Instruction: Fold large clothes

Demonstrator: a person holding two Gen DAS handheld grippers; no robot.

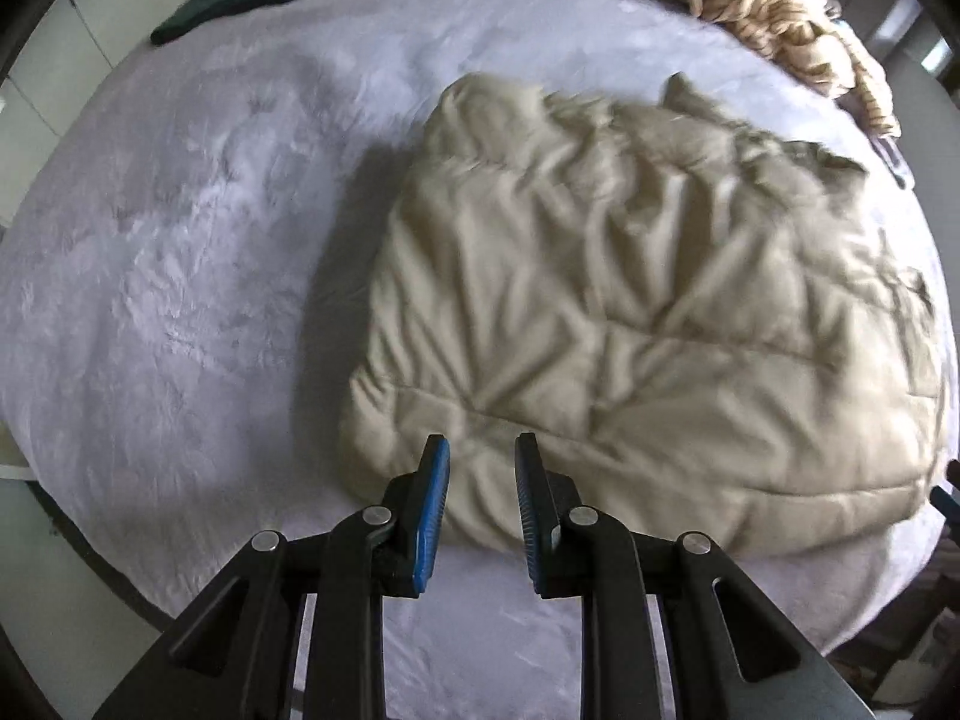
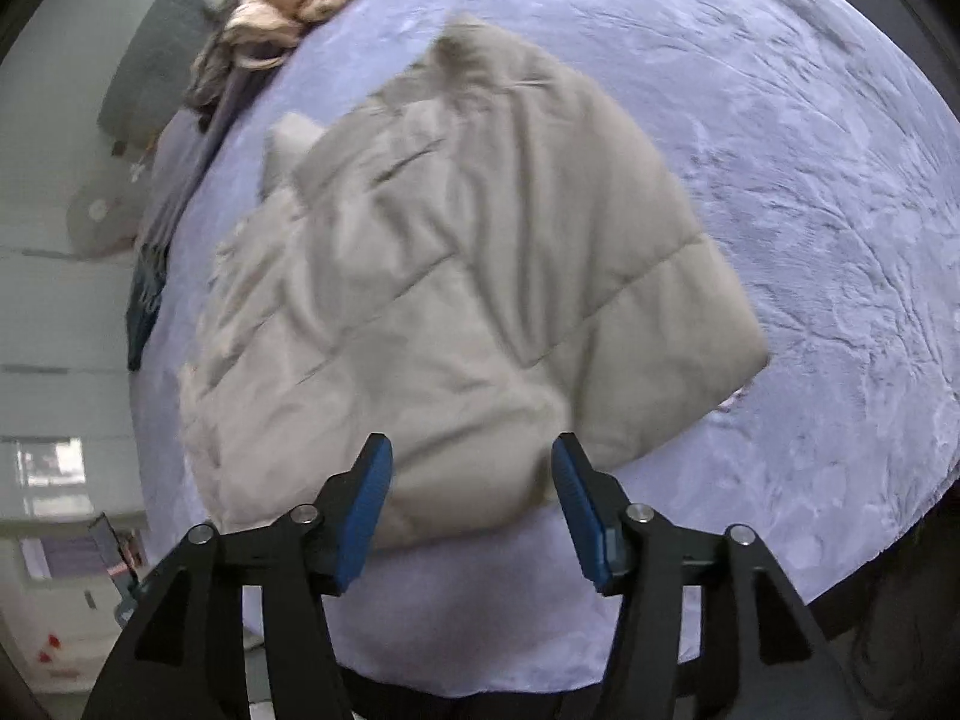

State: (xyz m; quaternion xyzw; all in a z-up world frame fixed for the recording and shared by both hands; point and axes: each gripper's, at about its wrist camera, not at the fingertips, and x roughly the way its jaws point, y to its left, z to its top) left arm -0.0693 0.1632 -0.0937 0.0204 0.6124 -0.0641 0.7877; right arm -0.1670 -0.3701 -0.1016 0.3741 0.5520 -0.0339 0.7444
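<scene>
Beige padded jacket (image 1: 630, 312) lies folded on the bed (image 1: 180, 276), just beyond both your grippers. Left gripper (image 1: 482, 450) fingers stand narrowly apart, right gripper (image 2: 472, 450) wide, both empty. Puffy filling may spring the fold open. Cream knit (image 1: 798, 30) and dark green garment (image 1: 222, 0) lie well beyond, clear.
</scene>
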